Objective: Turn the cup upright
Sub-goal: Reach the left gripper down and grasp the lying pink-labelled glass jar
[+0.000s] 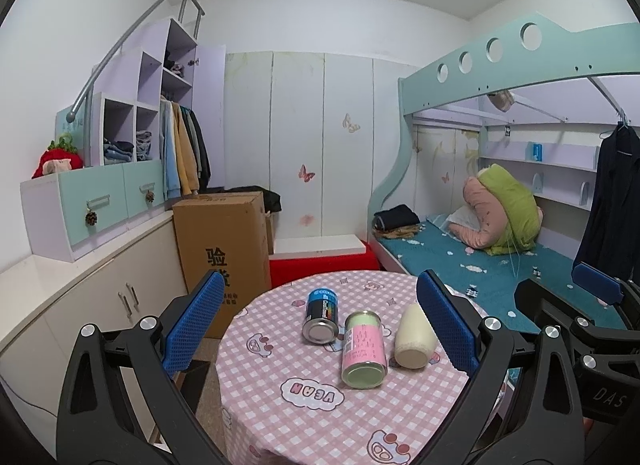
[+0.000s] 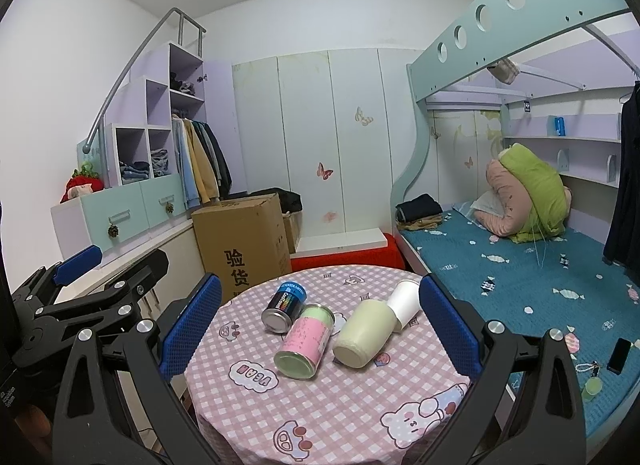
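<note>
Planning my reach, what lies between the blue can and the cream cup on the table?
The pink canister, lying on its side, sits between the blue can and cream cup; both views show it.

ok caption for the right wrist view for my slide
Open right gripper above a round table with three containers and a white cup lying on their sides.

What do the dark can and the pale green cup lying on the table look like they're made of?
Dark can: probably metal, since its end is shiny and silvery with a rolled rim; glossy printed wrap. Pale green cup: smooth and matte with no glare, likely plastic or glazed ceramic; can't tell which.
</note>
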A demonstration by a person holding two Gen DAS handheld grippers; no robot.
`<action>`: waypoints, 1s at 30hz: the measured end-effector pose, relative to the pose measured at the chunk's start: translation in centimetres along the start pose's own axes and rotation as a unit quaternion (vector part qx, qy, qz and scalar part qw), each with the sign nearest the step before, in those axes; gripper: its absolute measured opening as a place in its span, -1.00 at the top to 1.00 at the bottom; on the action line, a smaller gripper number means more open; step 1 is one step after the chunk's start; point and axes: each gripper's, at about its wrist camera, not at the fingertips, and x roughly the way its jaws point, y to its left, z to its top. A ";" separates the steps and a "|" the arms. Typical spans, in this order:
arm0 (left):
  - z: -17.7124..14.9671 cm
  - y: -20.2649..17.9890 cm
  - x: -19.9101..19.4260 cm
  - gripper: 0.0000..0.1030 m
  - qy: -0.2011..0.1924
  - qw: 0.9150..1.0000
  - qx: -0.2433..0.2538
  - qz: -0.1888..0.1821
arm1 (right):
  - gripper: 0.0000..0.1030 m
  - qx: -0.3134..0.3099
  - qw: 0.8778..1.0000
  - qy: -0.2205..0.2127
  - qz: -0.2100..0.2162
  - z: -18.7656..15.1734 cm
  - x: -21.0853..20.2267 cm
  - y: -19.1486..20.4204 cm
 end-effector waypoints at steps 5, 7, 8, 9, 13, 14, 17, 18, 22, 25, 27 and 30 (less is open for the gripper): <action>-0.8 0.0 2.6 -0.89 0.040 0.999 -0.005 -0.016 | -0.85 0.002 1.000 0.019 -0.002 -0.3 1.4 -0.2; -1.2 0.1 3.8 -0.89 0.058 0.998 -0.008 -0.023 | -0.85 0.006 1.000 0.030 -0.004 -0.6 2.2 -0.6; -1.4 0.1 4.4 -0.89 0.066 0.997 -0.008 -0.027 | -0.85 0.007 0.999 0.035 -0.005 -0.7 2.6 -0.7; -1.7 0.1 5.2 -0.89 0.078 0.996 -0.010 -0.031 | -0.85 0.007 0.999 0.041 -0.006 -0.9 3.0 -0.8; -3.1 -0.1 8.1 -0.89 0.122 0.991 -0.015 -0.047 | -0.85 0.011 0.998 0.066 -0.012 -1.7 5.1 -1.5; -3.5 -0.2 8.8 -0.89 0.131 0.990 -0.016 -0.050 | -0.85 0.014 0.997 0.074 -0.014 -2.1 5.8 -1.8; -5.1 -0.8 11.4 -0.89 0.169 0.983 -0.018 -0.066 | -0.85 0.019 0.995 0.097 -0.023 -3.2 7.6 -2.7; -5.8 -1.1 12.6 -0.89 0.190 0.979 -0.019 -0.076 | -0.85 0.020 0.994 0.105 -0.029 -3.5 8.1 -2.9; -7.8 -2.0 15.9 -0.89 0.235 0.967 -0.027 -0.092 | -0.85 0.031 0.988 0.142 -0.047 -5.1 10.7 -4.4; -9.2 -2.8 18.0 -0.89 0.259 0.962 -0.025 -0.087 | -0.85 0.038 0.985 0.160 -0.058 -6.1 12.2 -5.4; -10.1 -3.1 19.3 -0.89 0.273 0.959 -0.020 -0.080 | -0.85 0.045 0.982 0.174 -0.064 -6.8 13.4 -6.1; -11.5 -3.5 21.2 -0.89 0.292 0.954 -0.016 -0.070 | -0.85 0.050 0.978 0.190 -0.069 -8.0 15.0 -6.9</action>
